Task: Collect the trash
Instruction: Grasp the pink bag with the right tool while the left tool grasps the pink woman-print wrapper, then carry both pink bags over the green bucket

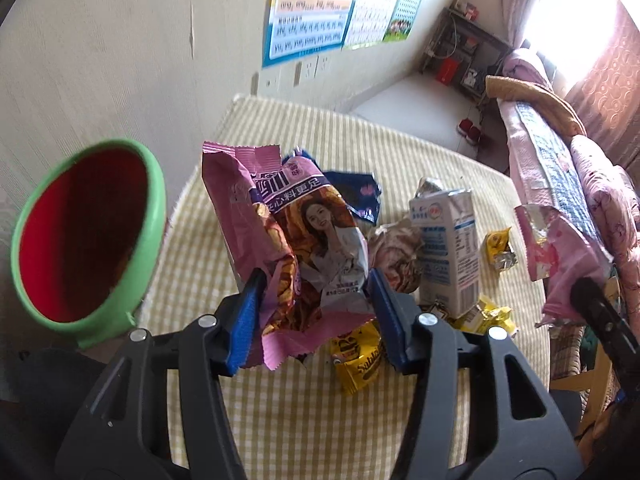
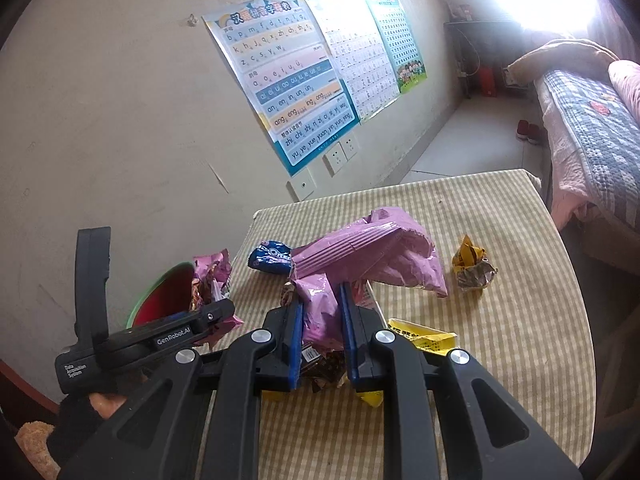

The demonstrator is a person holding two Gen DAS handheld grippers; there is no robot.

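My left gripper (image 1: 316,280) is shut on a pink snack bag with a woman's picture (image 1: 288,232) and holds it above the table, right of a green bin with a red inside (image 1: 84,236). My right gripper (image 2: 320,300) is shut on a plain pink-purple wrapper (image 2: 372,256) and holds it over the table. That wrapper and the right gripper's finger show at the right edge of the left wrist view (image 1: 560,248). The left gripper, its bag and the bin (image 2: 168,296) show at the lower left of the right wrist view.
On the checked tablecloth (image 1: 320,400) lie a white milk carton (image 1: 448,248), a crumpled brown wrapper (image 1: 394,256), a dark blue wrapper (image 1: 356,192), and yellow wrappers (image 1: 360,356) (image 2: 472,264). A wall with posters is behind, a bed at the right.
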